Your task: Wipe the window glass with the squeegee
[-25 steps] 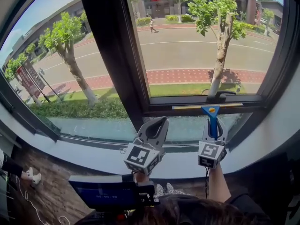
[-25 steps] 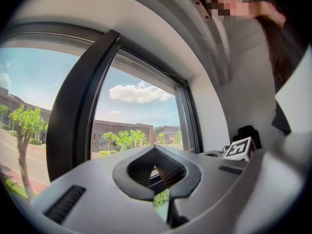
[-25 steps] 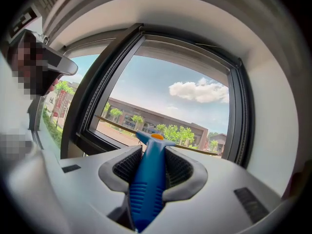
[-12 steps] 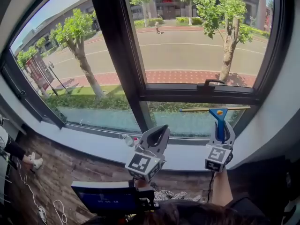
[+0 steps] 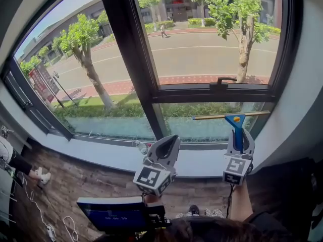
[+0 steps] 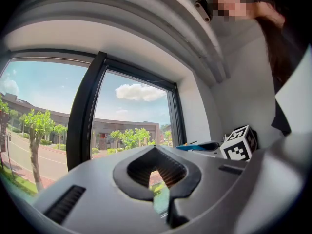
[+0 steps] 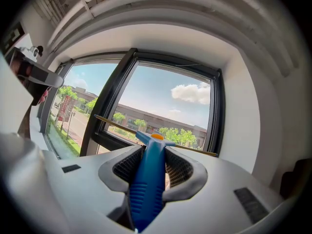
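Two sets of tongs are held up before a dark-framed window above a sunlit road [image 5: 212, 54] lined with trees [image 5: 83, 39]. The right tongs [image 5: 239, 136] pinch the blue handle of the squeegee [image 5: 236, 127], and the right gripper view shows the ribbed pads pressed to either side of the grip [image 7: 146, 189]. The handle stands upright, an orange button at its head. Its thin yellow-edged blade [image 5: 229, 116] lies level across the top of the lower right pane of the window glass [image 5: 202, 130], just beneath the frame's dark crossbar [image 5: 202, 95], on which a black latch handle [image 5: 224, 80] sits. The left tongs [image 5: 170, 141] hang lower and to the left, in front of the pale sill [image 5: 101, 153], well apart from the squeegee. Their tips are pressed together with nothing between them, and the left gripper view shows only a hollow between the pads [image 6: 157, 152]. A small clear bottle [image 5: 142, 147] stands on the sill just beside the left tongs.
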